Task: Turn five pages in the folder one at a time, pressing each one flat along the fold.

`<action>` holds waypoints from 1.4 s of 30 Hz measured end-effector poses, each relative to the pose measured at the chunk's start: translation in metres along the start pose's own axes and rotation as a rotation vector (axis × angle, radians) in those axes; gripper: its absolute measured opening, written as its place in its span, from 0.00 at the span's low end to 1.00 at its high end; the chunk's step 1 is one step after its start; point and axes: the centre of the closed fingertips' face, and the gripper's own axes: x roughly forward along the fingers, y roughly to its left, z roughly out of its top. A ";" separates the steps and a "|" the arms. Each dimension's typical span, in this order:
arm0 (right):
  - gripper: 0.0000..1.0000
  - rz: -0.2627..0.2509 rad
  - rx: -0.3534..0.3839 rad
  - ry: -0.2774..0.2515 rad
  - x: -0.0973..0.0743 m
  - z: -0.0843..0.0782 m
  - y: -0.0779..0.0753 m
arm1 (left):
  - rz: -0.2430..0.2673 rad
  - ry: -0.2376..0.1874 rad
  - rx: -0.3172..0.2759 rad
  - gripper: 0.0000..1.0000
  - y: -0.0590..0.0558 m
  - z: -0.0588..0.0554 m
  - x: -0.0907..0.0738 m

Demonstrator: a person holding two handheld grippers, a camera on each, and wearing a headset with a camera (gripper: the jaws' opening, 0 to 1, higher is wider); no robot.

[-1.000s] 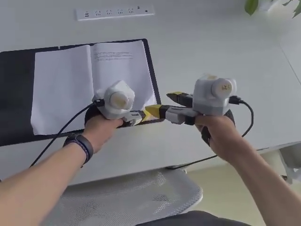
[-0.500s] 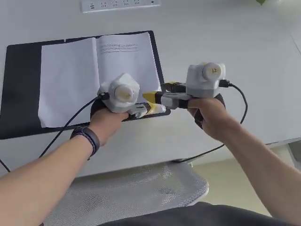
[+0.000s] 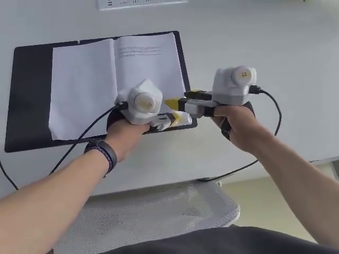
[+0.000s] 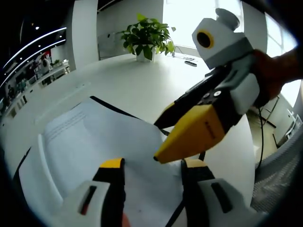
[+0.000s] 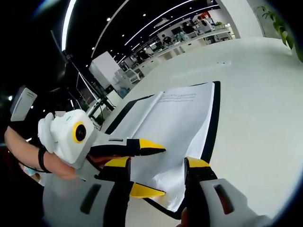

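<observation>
A black folder lies open on the white table, with white pages spread either side of the fold. At the bottom right corner of the right-hand page sits my left gripper. It is open, and the page lies between its yellow-tipped jaws in the left gripper view. My right gripper points in from the right just above it, open, over the same corner. The right gripper's own jaws stand apart, with the left gripper's fingers ahead of them.
A white power strip lies at the table's far edge beyond the folder. Cables trail from both grippers across the front edge. A grey mesh chair stands below the table. A potted plant stands far off on the table.
The head camera has dropped, so the folder sits higher in the picture. Both grippers stay at the page's bottom right corner; the right gripper's tips have edged a little farther over the page.
</observation>
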 end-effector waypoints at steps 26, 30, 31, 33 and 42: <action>0.01 -0.011 0.165 -0.079 -0.002 0.008 -0.020 | -0.039 0.012 -0.083 0.60 -0.007 0.006 -0.005; 0.00 -0.015 0.170 -0.083 -0.003 0.010 -0.020 | -0.039 0.019 -0.072 0.63 -0.008 0.004 -0.013; 0.00 -0.015 0.171 -0.083 -0.003 0.010 -0.020 | -0.036 0.019 -0.068 0.63 -0.006 0.003 -0.013; 0.00 -0.013 0.170 -0.086 -0.004 0.011 -0.018 | -0.032 0.012 -0.065 0.64 -0.002 0.004 -0.017; 0.00 -0.017 0.167 -0.089 -0.004 0.016 -0.012 | 0.010 -0.020 -0.068 0.68 0.014 0.011 -0.036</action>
